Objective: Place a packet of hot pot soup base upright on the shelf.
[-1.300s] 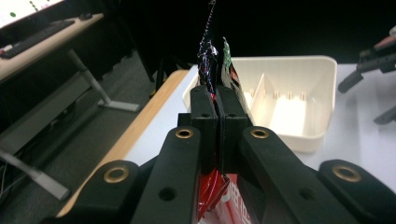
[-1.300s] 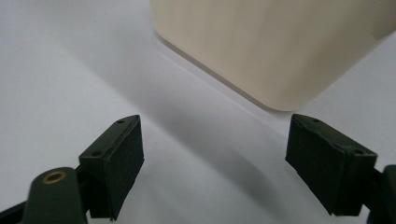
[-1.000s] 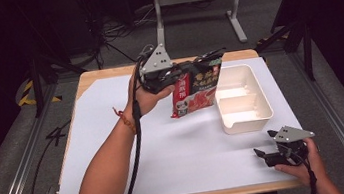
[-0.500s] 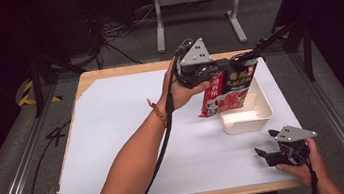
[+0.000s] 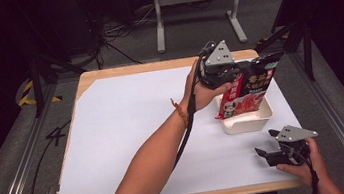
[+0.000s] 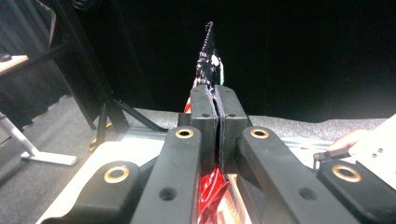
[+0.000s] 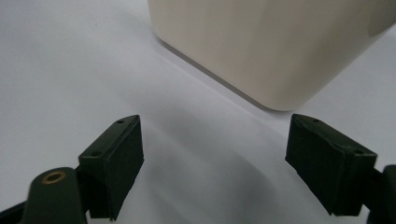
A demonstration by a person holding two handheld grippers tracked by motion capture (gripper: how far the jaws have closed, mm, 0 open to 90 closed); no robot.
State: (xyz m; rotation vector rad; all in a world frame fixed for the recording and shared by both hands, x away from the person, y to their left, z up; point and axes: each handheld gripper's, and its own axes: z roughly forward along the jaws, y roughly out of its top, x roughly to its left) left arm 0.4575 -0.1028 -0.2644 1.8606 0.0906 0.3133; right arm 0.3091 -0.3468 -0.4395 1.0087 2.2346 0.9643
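Jaws of the left gripper [image 5: 232, 76] were pressed together on a red snack bag [image 5: 252, 91], which was held edge-on between them in the left gripper view, its top [image 6: 208, 56] rising beyond the jaw tips and its red foil [image 6: 212, 186] showing below them. From the high view, the bag was carried out past the jaw tips and hung over the cream bin [image 5: 245, 123], its lower corner apparently dipping inside, though contact with the bin could not be told. The bin was set on the white table [image 5: 124, 133], below and just beyond the left gripper.

The right gripper [image 5: 268, 154] was held low near the table's front edge, its jaws spread wide and nothing between them. In the right gripper view the bin's rounded corner [image 7: 275, 46] was seen just ahead of its jaws, apart from them.
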